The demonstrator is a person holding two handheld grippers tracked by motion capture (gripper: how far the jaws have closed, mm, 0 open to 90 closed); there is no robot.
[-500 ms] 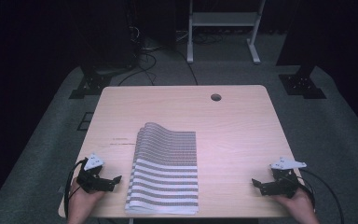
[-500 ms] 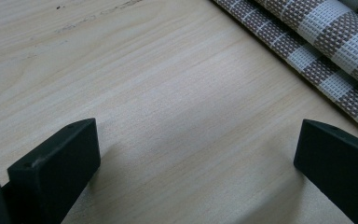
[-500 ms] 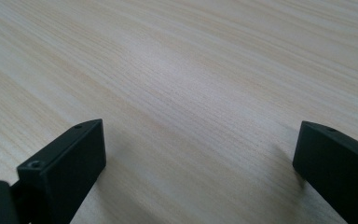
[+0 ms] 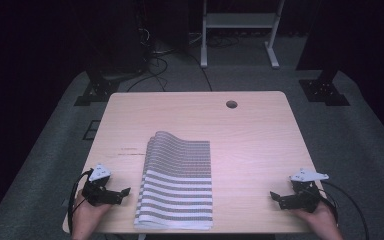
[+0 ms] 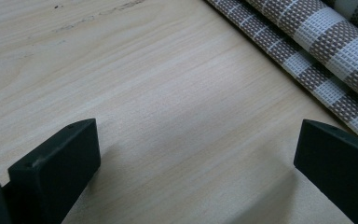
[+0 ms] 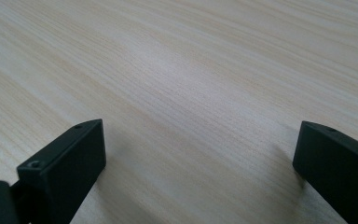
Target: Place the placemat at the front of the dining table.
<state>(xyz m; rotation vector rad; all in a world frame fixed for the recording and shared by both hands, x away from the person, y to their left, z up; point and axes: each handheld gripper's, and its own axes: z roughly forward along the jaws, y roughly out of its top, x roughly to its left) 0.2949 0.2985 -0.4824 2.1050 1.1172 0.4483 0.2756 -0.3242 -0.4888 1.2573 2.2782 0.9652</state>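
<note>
With the brown-and-white striped woven placemat (image 4: 177, 182) lying folded at the near middle of the pale wooden table (image 4: 260, 135), both the left gripper (image 4: 122, 192) and right gripper (image 4: 276, 196) rest wide-jawed and empty either side, seemingly before any grasp; next, probably, the left reaches the mat's nearby edge.

The pale, light-grained wooden desk (image 4: 260, 145) carries a folded woven cloth (image 4: 177, 182) banded in grey-brown and white stripes, its weave checkered up close. Each black claw, left (image 4: 122, 192) and right (image 4: 276, 197), bears a light grey plate.
</note>
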